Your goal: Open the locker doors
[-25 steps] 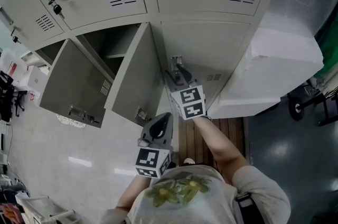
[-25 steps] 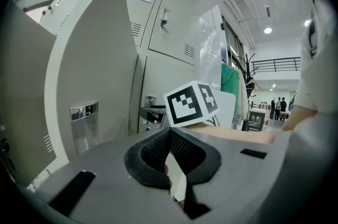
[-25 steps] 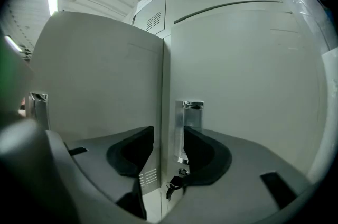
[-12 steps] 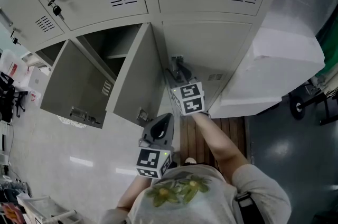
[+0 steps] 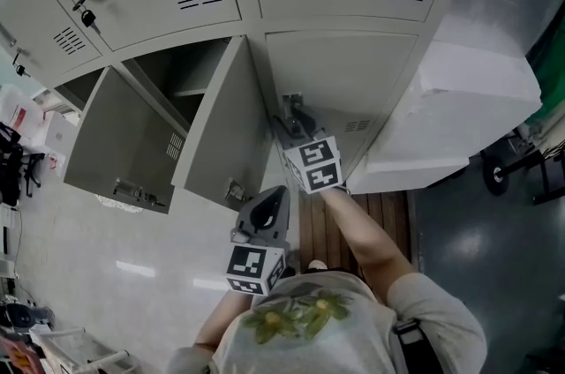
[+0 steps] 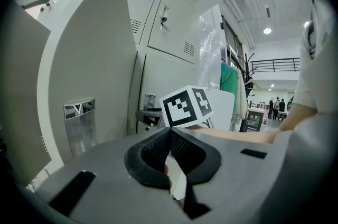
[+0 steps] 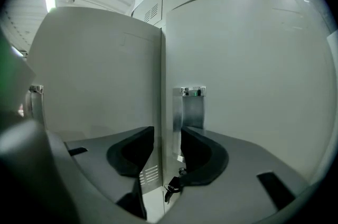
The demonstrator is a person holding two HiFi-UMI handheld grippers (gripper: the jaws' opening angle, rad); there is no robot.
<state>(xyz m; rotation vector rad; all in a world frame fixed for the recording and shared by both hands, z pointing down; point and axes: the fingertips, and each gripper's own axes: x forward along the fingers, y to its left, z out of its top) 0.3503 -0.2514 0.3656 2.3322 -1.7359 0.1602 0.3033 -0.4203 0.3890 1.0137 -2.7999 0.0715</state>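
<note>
My right gripper (image 5: 298, 123) has edged slightly nearer the recessed handle (image 7: 193, 108) of the shut lower-right locker door (image 5: 353, 77), jaws spread and empty, so that door is not yet gripped, while my left gripper (image 5: 263, 213) hangs back, pressed together.

Floor (image 5: 132, 266): pale glossy tiles lower left, dark grey sheen lower right. Wooden slat platform (image 5: 399, 213) lower centre, against locker bank (image 5: 353, 72). Wheeled cart (image 5: 516, 169) at right edge.

Right arm (image 5: 369, 238) extended forward; right gripper (image 7: 168, 145) jaws a narrow gap apart, clamping nothing. Left gripper (image 6: 169, 132) held back near the torso, jaws together at the tips, empty.
</note>
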